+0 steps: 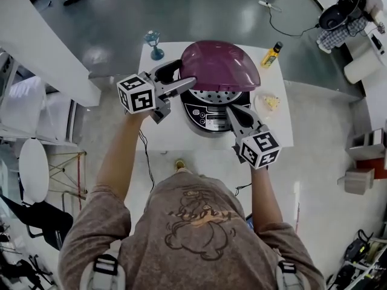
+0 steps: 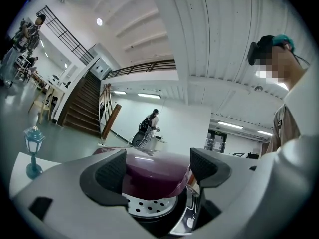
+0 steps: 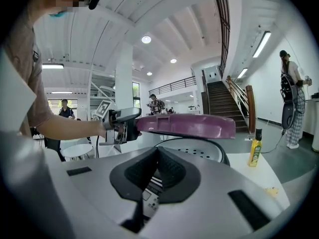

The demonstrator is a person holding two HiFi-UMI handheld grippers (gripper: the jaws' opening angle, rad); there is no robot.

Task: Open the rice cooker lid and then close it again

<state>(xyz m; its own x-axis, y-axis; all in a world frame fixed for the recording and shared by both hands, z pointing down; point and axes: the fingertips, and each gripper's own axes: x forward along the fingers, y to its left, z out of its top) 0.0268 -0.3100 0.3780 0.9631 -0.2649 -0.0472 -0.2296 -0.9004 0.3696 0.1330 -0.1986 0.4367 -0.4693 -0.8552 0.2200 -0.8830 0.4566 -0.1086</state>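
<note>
The rice cooker (image 1: 208, 118) sits in the middle of a white worktop (image 1: 281, 135). Its purple lid (image 1: 221, 65) is lifted partway up. Under the lid you can see a silver plate with holes (image 1: 211, 96). The plate and the lid cover the pot, so I can't see what is inside. The lid also hides the back of the cooker, where the lid joins on.

The left gripper (image 1: 181, 77) is at the left edge of the lid. Its fingers (image 2: 112, 171) are apart, with the lid's edge between them, and they hold it. The right gripper (image 1: 232, 110) points at the front of the cooker, over the button panel (image 1: 205, 115). Its fingers (image 3: 172, 173) are pressed together with nothing in them. I can't tell if the tips touch the panel. They cover part of it, and the words on it are too small to read.

A little blue lamp toy (image 1: 153, 43) stands at the back left corner of the worktop. A yellow bottle (image 1: 271, 54) stands at the back right. To the right of the cooker is a small plate (image 1: 269, 103) with something yellow on it, too small to make out. The person's arms hide some of the worktop's near edge.
</note>
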